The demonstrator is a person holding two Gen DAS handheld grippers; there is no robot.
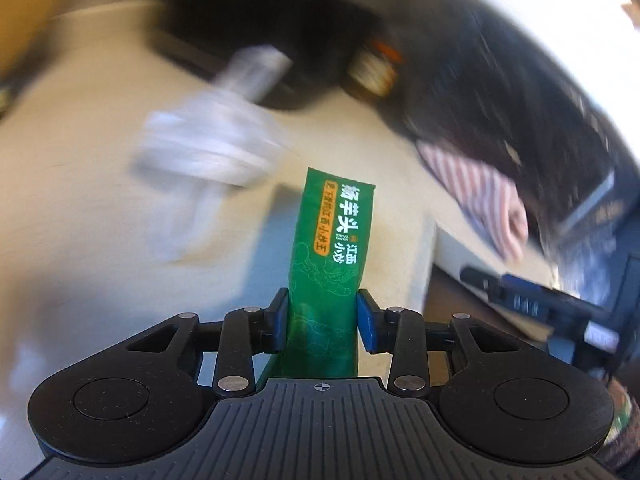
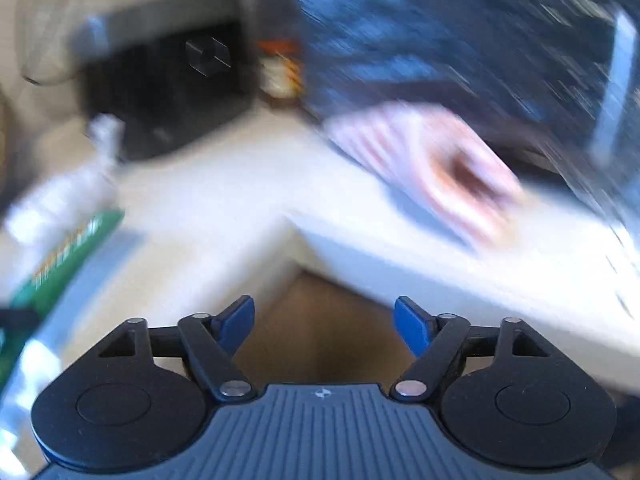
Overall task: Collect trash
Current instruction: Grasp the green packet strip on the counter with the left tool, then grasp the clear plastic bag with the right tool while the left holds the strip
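Green wrapper [image 1: 332, 256] stands up between the blue pads of the left gripper [image 1: 322, 316], which presses on it from both sides and holds it above a pale table [image 1: 80, 200]. White and orange lettering runs along the length of the wrapper. Beyond it, lying on the table, is a crumpled clear plastic bottle [image 1: 208, 144], heavily blurred. Further back sits a black box-like shape [image 1: 260, 20], with a small orange-and-white item [image 1: 374, 66] beside it, too smeared to tell what it is. To the right, a pink striped cloth [image 1: 476, 196] lies near the table edge, partly under a dark speckled fabric [image 1: 520, 92].

From the right wrist view, the right gripper [image 2: 324, 324] has its blue pads standing wide apart with nothing between them; below the gap is brown floor [image 2: 320, 340] past the table edge. At the left edge of this view the green wrapper [image 2: 60, 256] shows again, slanted, with the clear bottle [image 2: 68, 192] just behind it. The pink striped cloth [image 2: 424, 168] lies on the table top [image 2: 240, 184] to the right, under the dark fabric [image 2: 460, 40]. Both views are strongly blurred
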